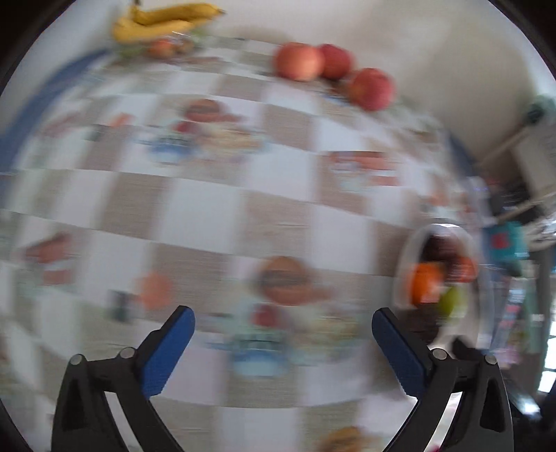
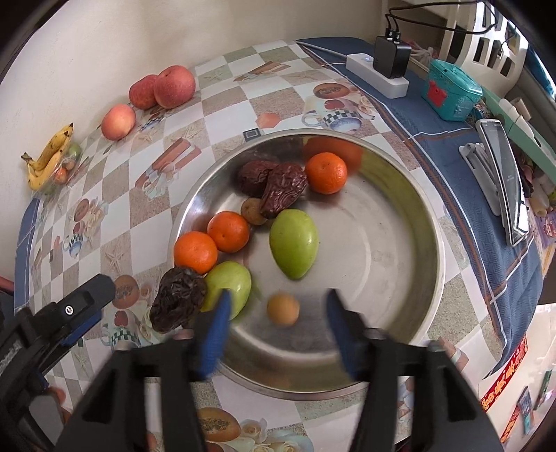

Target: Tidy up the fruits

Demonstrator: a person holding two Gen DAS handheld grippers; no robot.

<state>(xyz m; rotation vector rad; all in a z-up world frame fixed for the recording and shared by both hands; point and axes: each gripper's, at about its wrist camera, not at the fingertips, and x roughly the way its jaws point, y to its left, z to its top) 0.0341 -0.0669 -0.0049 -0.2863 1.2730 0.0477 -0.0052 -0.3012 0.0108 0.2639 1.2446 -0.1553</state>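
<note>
A steel bowl (image 2: pixel 399 264) holds three oranges (image 2: pixel 326 172), two green fruits (image 2: pixel 294 243), dark wrinkled dates (image 2: pixel 283 189) and a small tan fruit (image 2: pixel 282 308). My right gripper (image 2: pixel 276 306) is open above the bowl's near side, with the tan fruit between its fingers and apart from them. My left gripper (image 1: pixel 283 321) is open and empty over the checked tablecloth; it also shows in the right wrist view (image 2: pixel 80 299) left of the bowl. Three apples (image 1: pixel 299 62) and bananas (image 1: pixel 163 21) lie at the far edge. The left wrist view is blurred.
A white power strip (image 2: pixel 377 74) with a black charger, a teal box (image 2: pixel 450 90) and a phone on a stand (image 2: pixel 504 174) lie on the blue cloth right of the bowl. A wall runs behind the table. The bowl also shows in the left wrist view (image 1: pixel 403 274).
</note>
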